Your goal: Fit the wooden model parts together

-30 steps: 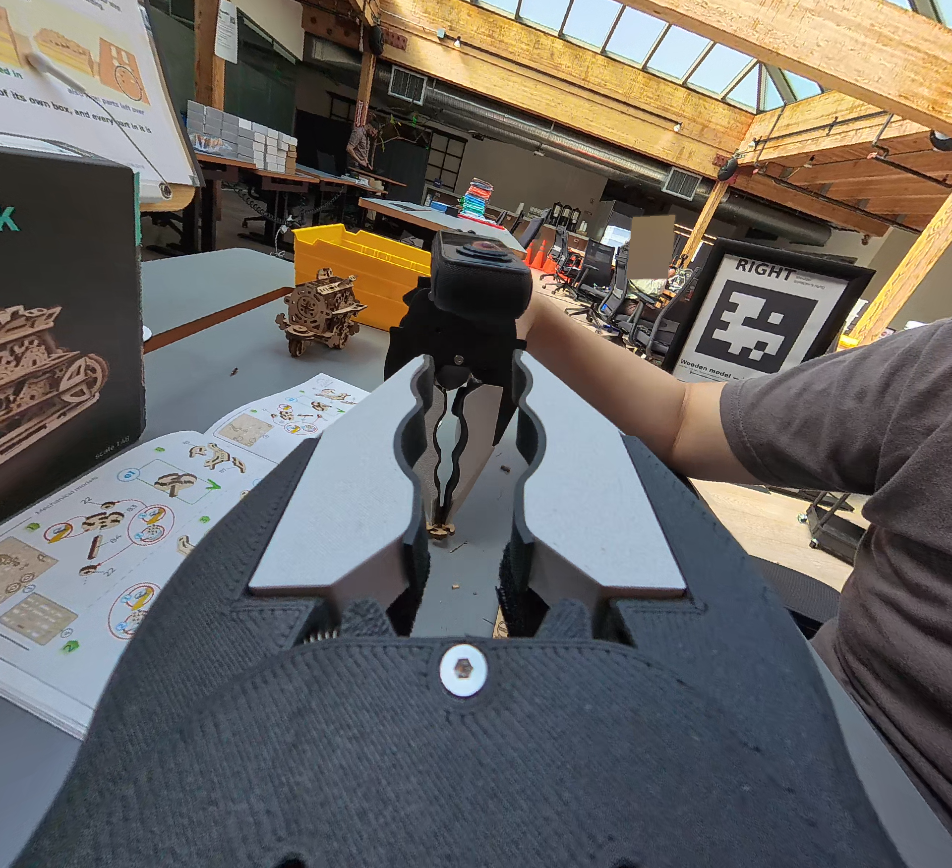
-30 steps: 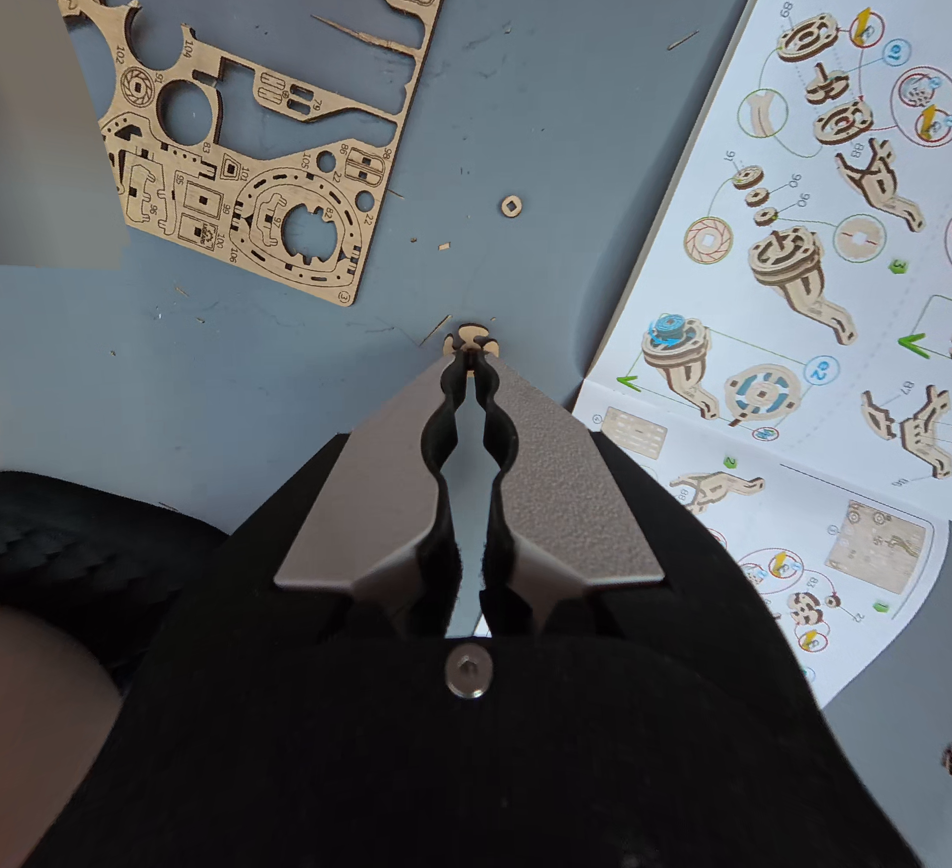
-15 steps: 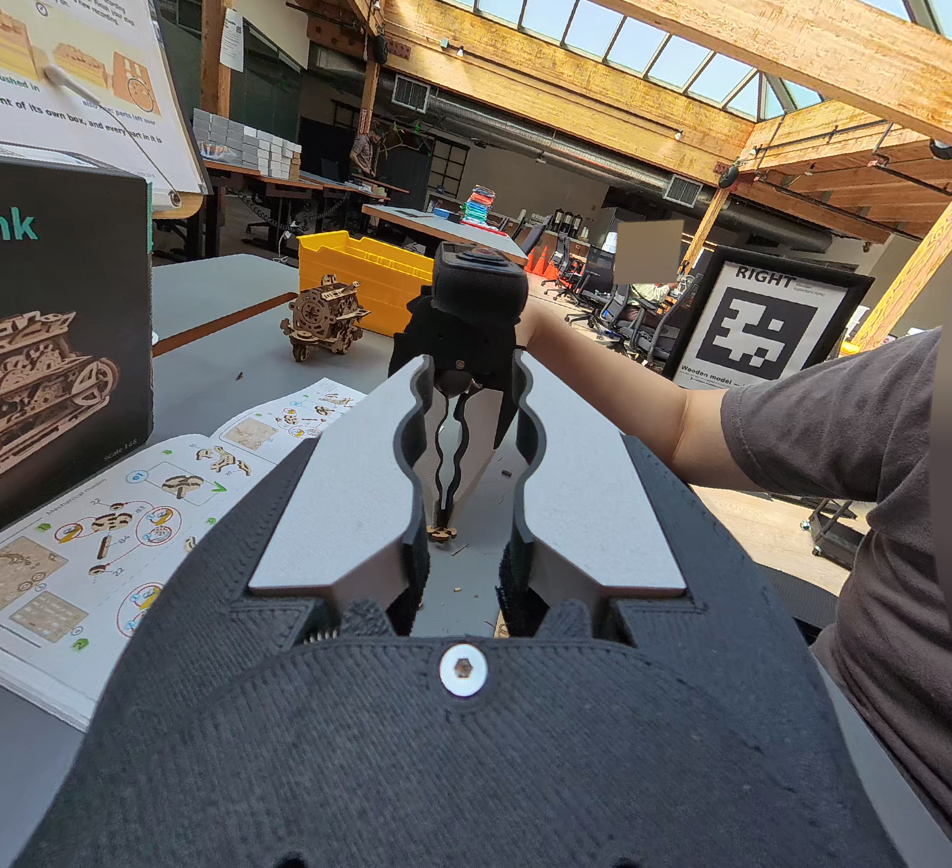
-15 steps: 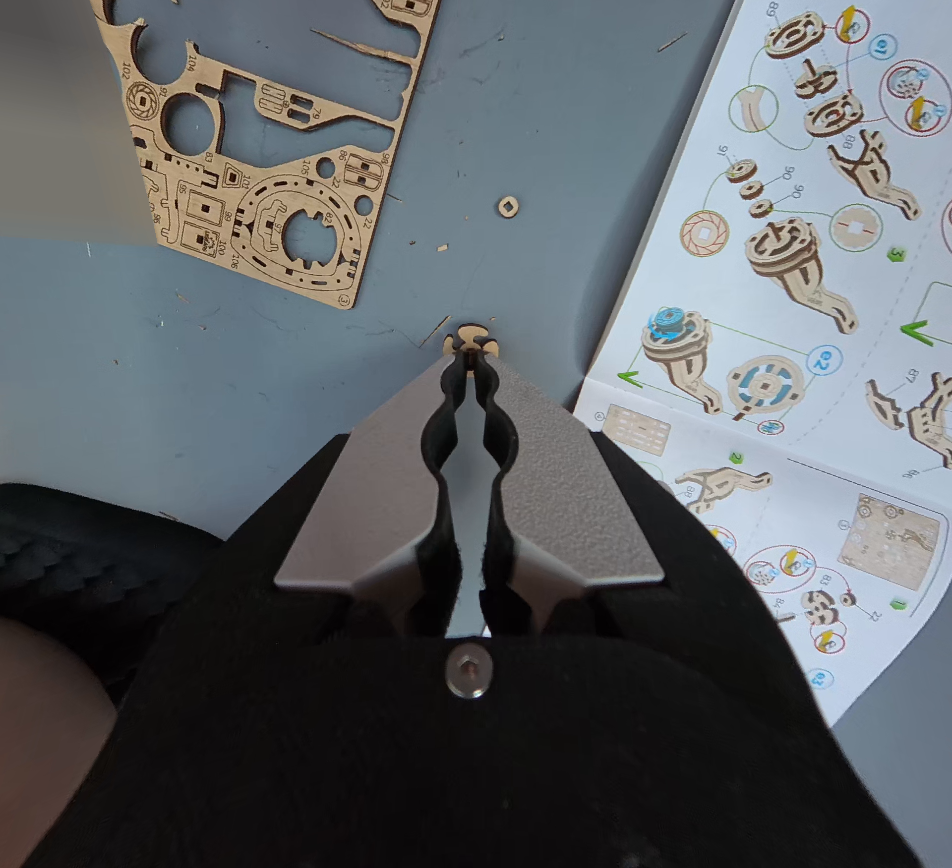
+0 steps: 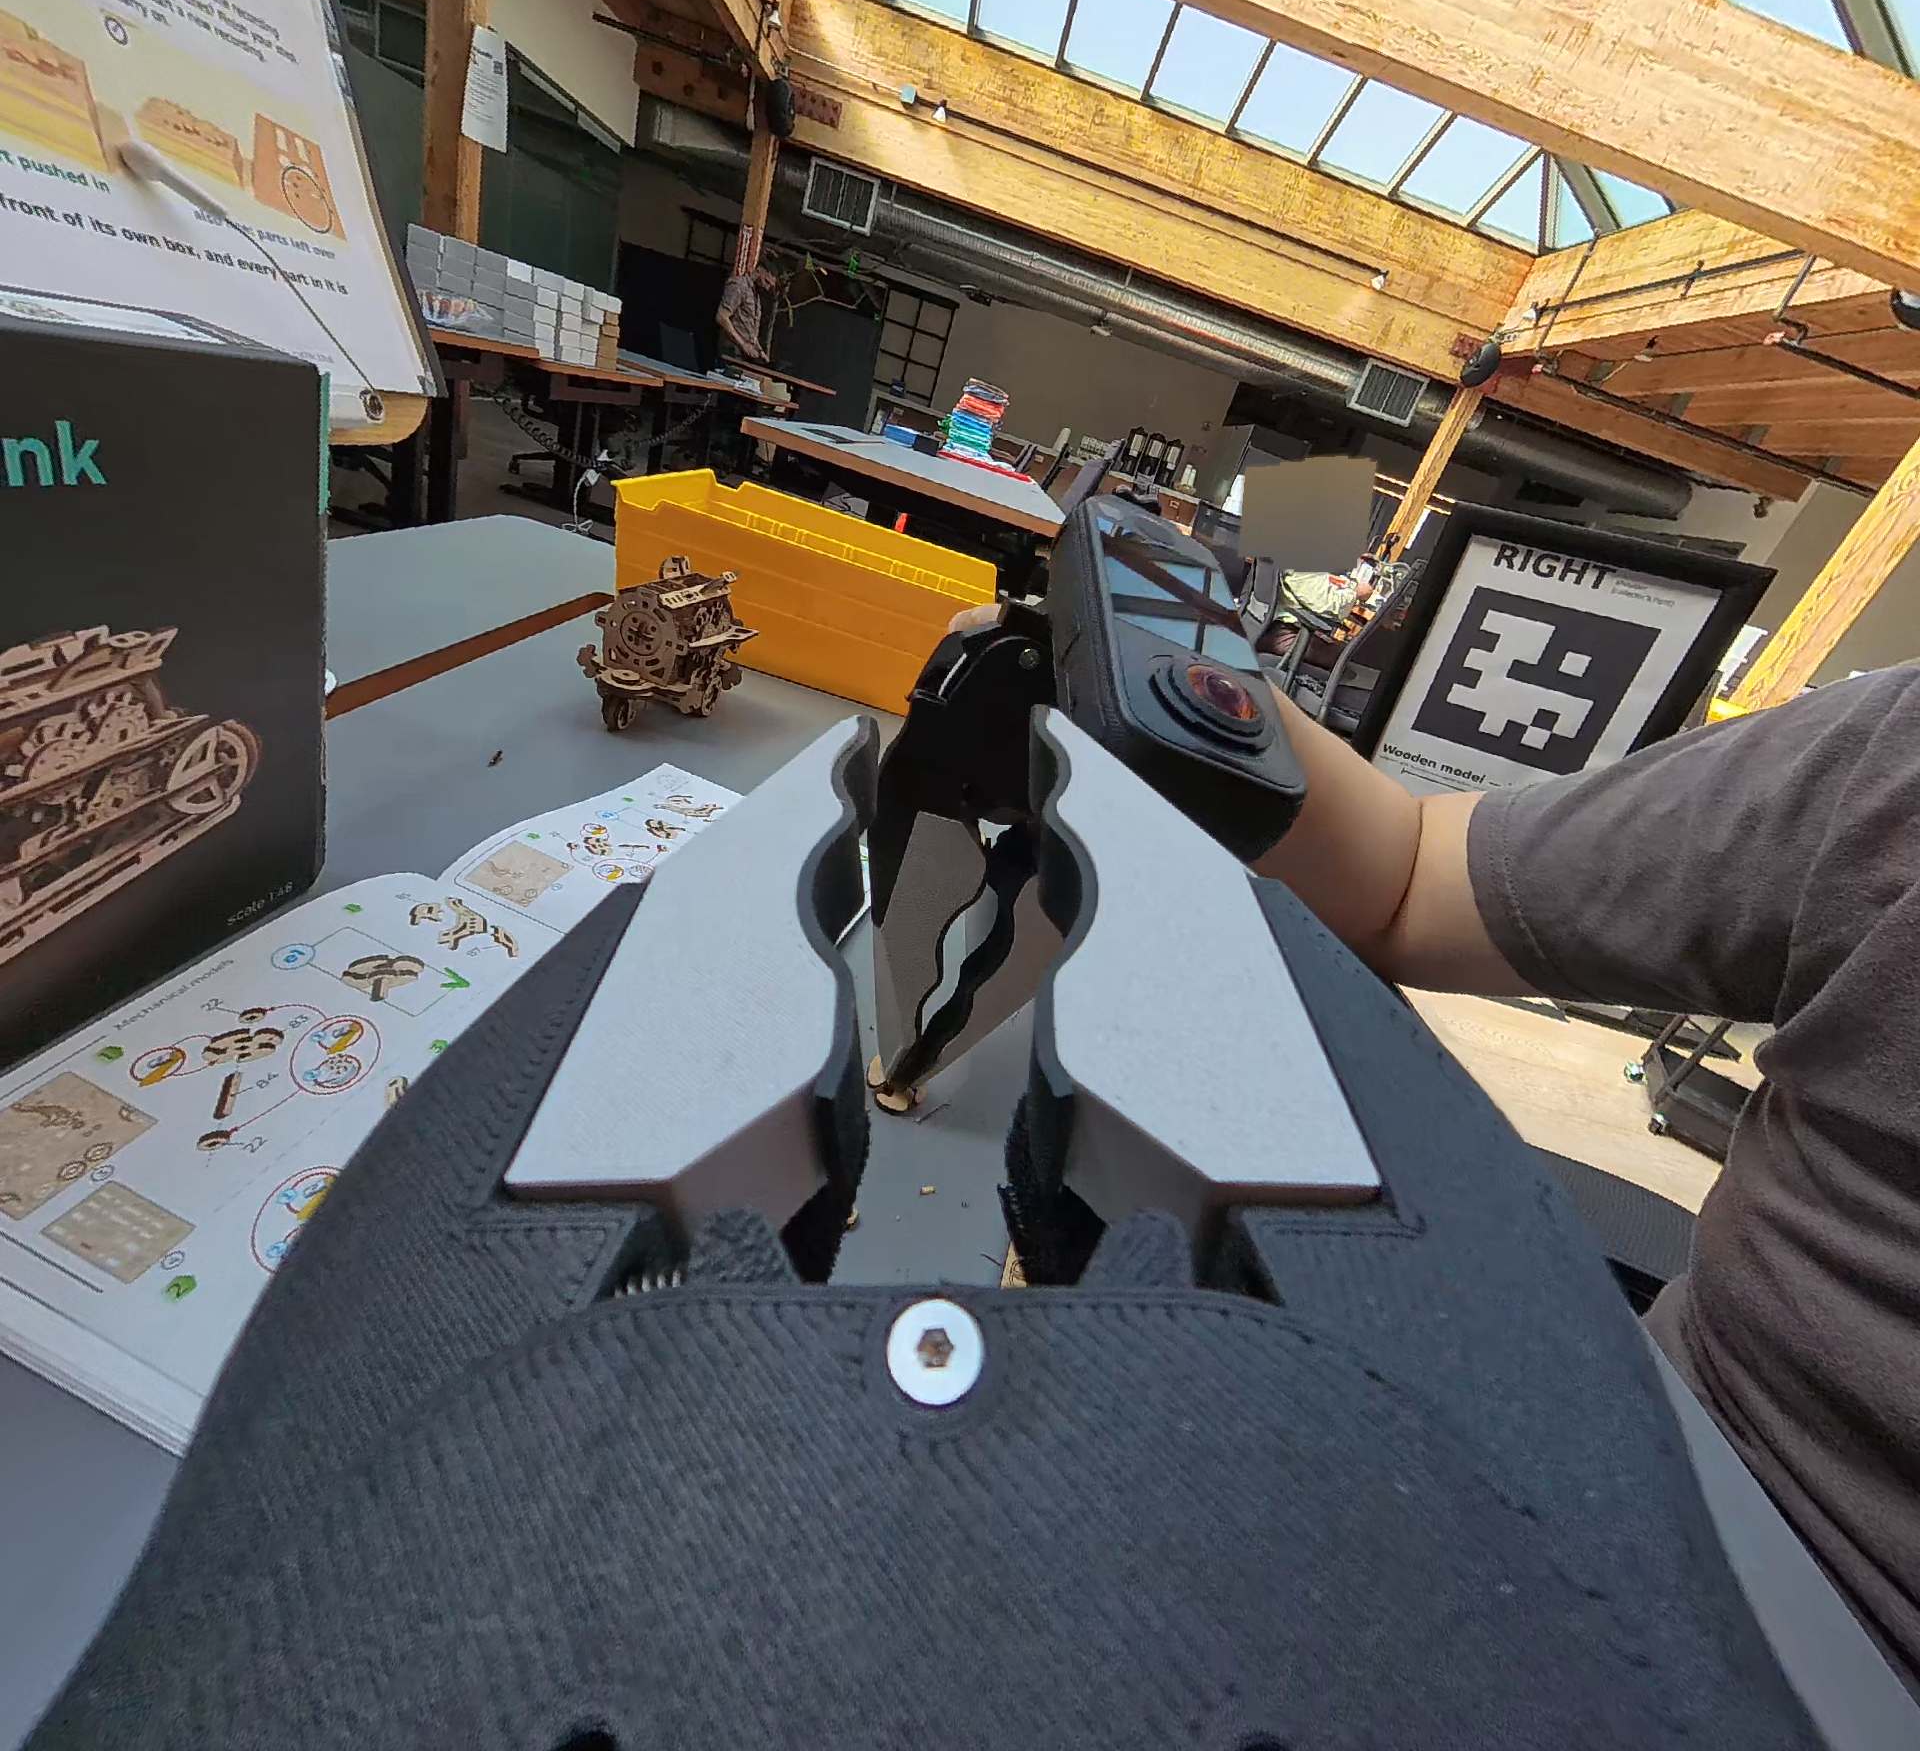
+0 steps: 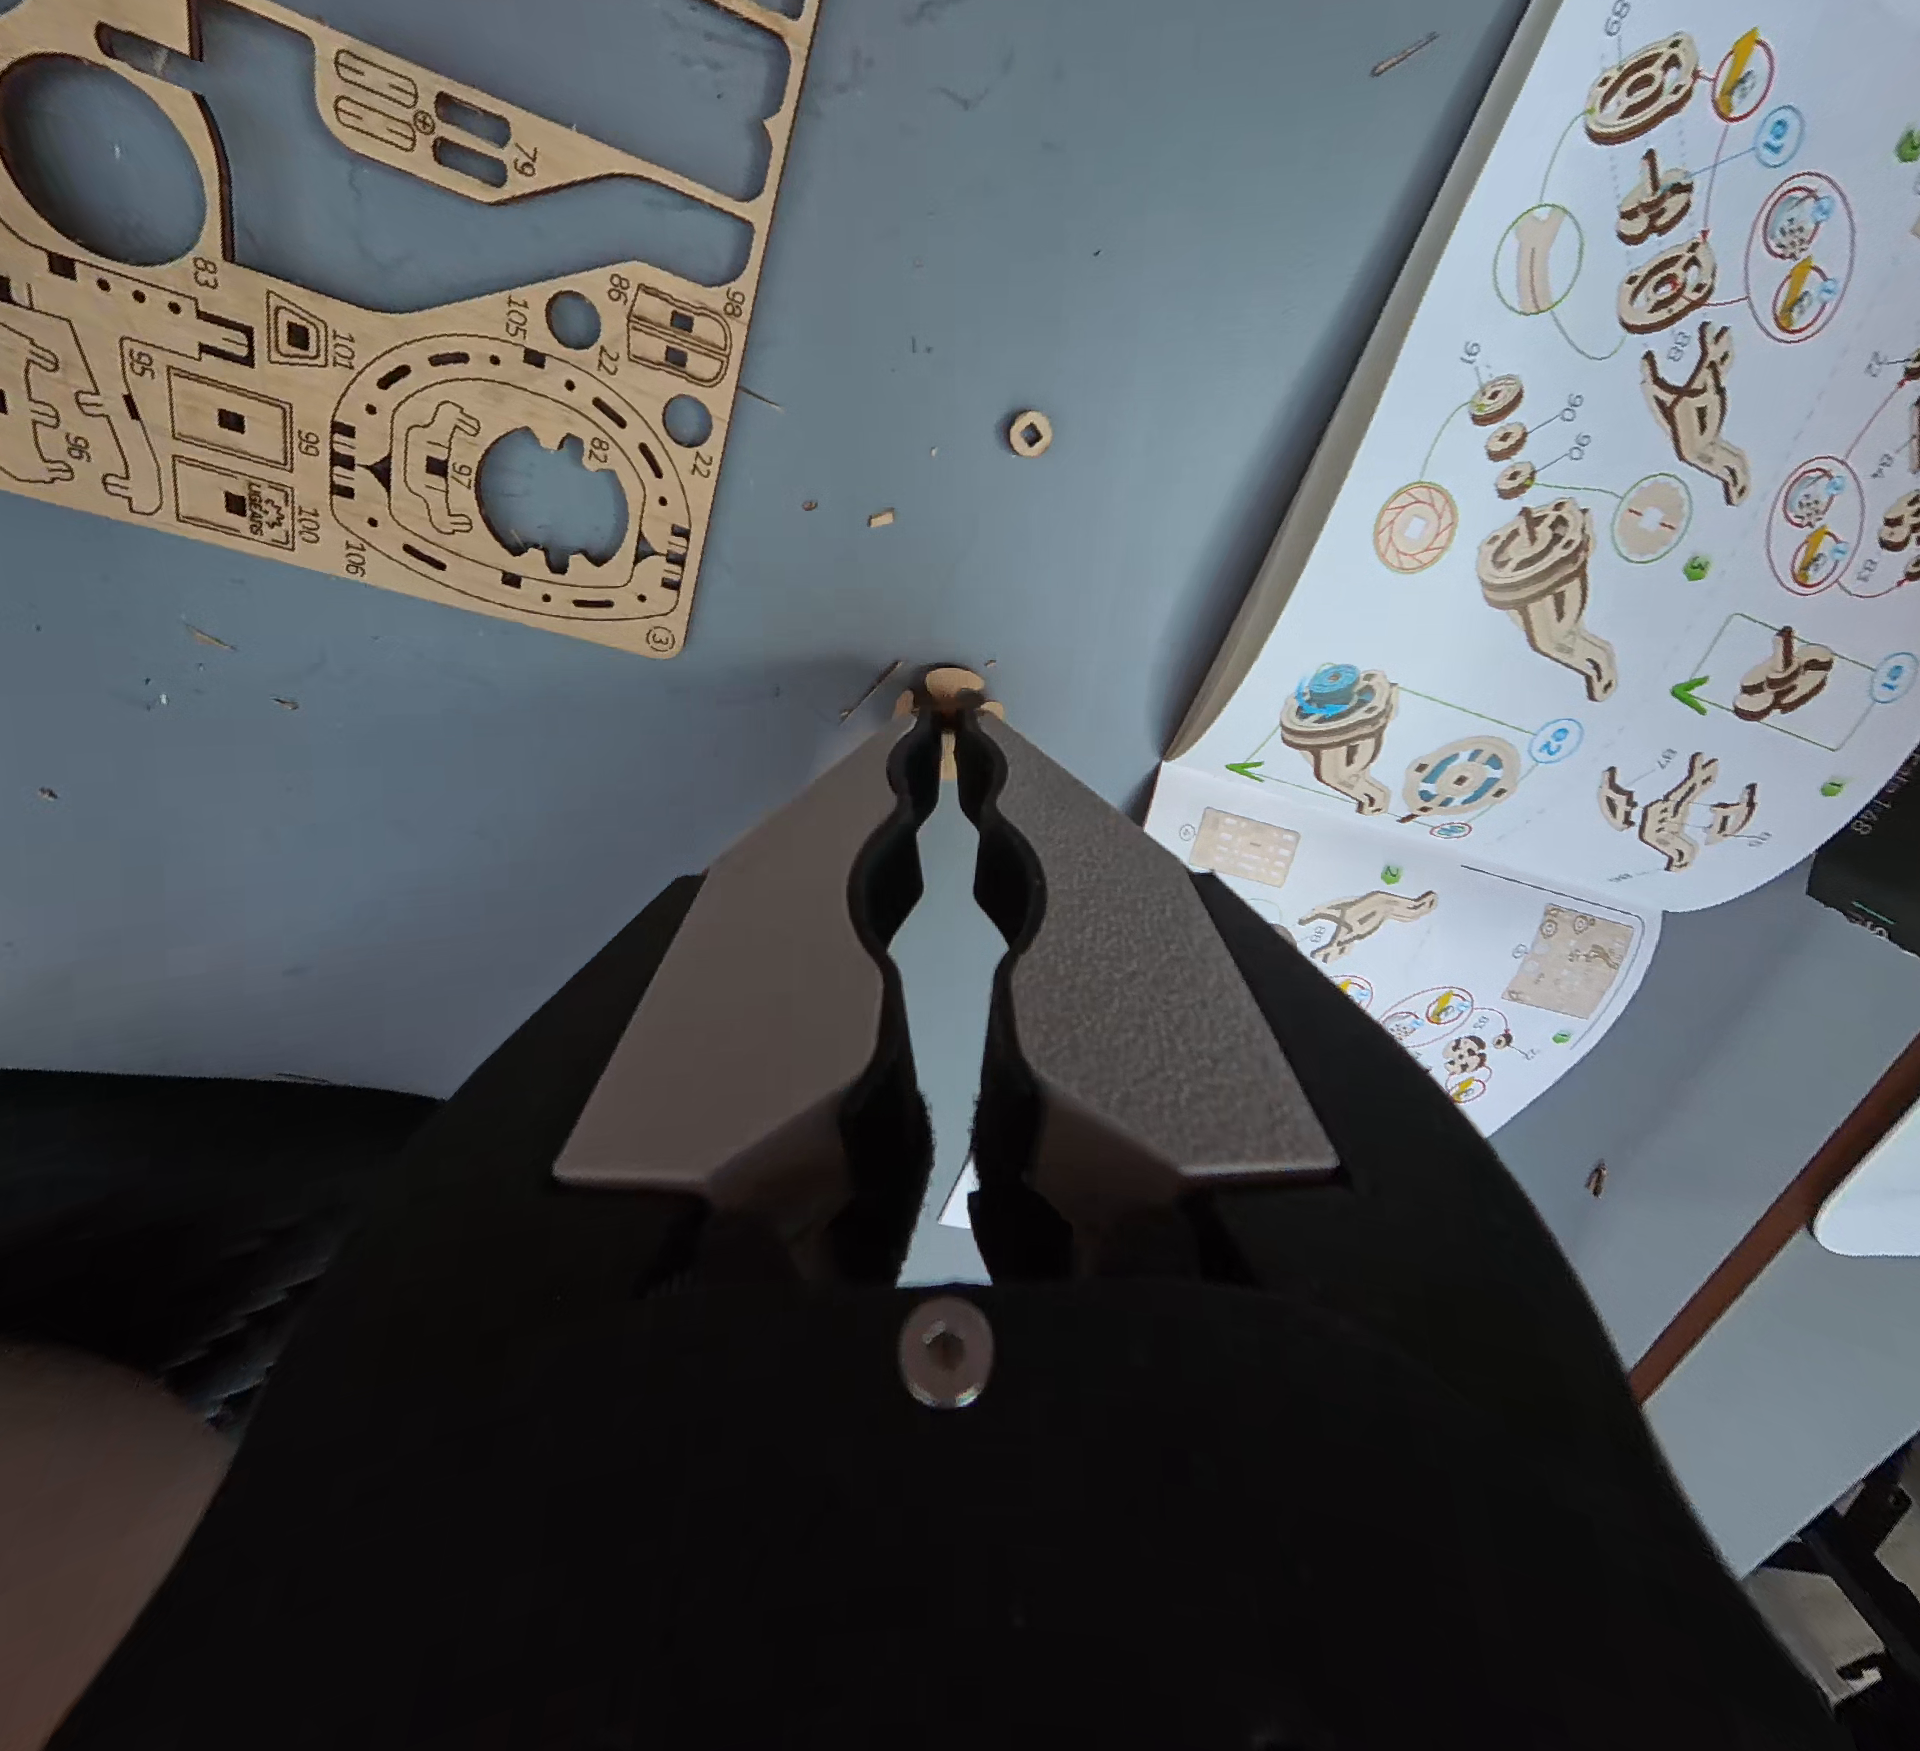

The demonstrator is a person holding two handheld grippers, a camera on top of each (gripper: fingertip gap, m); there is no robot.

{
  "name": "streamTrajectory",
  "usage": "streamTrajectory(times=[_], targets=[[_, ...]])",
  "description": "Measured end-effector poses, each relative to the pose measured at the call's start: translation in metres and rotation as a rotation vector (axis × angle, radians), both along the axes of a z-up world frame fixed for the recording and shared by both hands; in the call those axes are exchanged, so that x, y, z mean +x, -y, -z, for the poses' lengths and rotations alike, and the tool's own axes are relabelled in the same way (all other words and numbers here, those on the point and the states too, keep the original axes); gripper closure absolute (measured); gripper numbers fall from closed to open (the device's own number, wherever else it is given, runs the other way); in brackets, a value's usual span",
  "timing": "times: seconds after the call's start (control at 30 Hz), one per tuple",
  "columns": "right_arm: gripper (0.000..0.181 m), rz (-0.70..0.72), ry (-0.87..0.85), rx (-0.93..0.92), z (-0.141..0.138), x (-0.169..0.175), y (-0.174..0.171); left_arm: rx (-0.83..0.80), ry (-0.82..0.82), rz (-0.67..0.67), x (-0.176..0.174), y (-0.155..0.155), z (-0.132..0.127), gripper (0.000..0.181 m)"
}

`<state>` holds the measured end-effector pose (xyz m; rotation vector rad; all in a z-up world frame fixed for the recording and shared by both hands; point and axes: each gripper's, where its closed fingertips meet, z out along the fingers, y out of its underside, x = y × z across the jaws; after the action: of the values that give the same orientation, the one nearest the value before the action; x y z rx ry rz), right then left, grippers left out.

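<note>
A: Status?
B: Table (image 6: 1039, 195) holds the parts sheet (image 6: 416, 454). My right hand-held gripper (image 6: 948, 733) is pinched shut on the small wooden part (image 6: 951, 685), pressing it onto the table mid-surface for seating. Left hand-held gripper (image 5: 940, 912) is open, empty.
A: Washer?
B: Washer (image 6: 1030, 433) is loose, nearby.

table (image 6: 1039, 195) grey-blue | wooden sheet (image 6: 416, 413) pale tan, dark cut lines | bin (image 5: 800, 579) yellow | box (image 5: 156, 662) black | booklet (image 6: 1558, 506) white, coloured diagrams
</note>
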<state>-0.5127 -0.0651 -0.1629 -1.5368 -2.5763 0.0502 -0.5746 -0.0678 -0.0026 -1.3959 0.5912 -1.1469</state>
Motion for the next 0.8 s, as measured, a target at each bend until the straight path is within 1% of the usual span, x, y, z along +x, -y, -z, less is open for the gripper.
streamTrajectory(times=[0.07,0.17,0.37,0.53,0.8], targets=[[0.178,-0.017,0.015,0.008,-0.0002,0.0018,-0.0006,-0.003,0.005,0.005,-0.0001,0.0004,0.0001,0.153],[0.178,-0.032,-0.018,-0.021,-0.0008,0.002,-0.0008,0.0,0.007,0.007,-0.0004,0.0015,-0.0013,0.153],[0.178,0.0,-0.044,-0.06,-0.0002,0.0086,-0.0081,-0.003,0.031,0.002,-0.0051,0.0002,-0.0044,0.153],[0.178,0.015,-0.075,-0.1,0.0004,0.0103,-0.0089,-0.003,0.019,0.003,-0.0033,0.0005,-0.0027,0.153],[0.179,-0.041,-0.078,-0.078,0.0,0.0099,-0.0087,-0.006,0.019,0.001,-0.004,-0.0005,-0.0022,0.153]])
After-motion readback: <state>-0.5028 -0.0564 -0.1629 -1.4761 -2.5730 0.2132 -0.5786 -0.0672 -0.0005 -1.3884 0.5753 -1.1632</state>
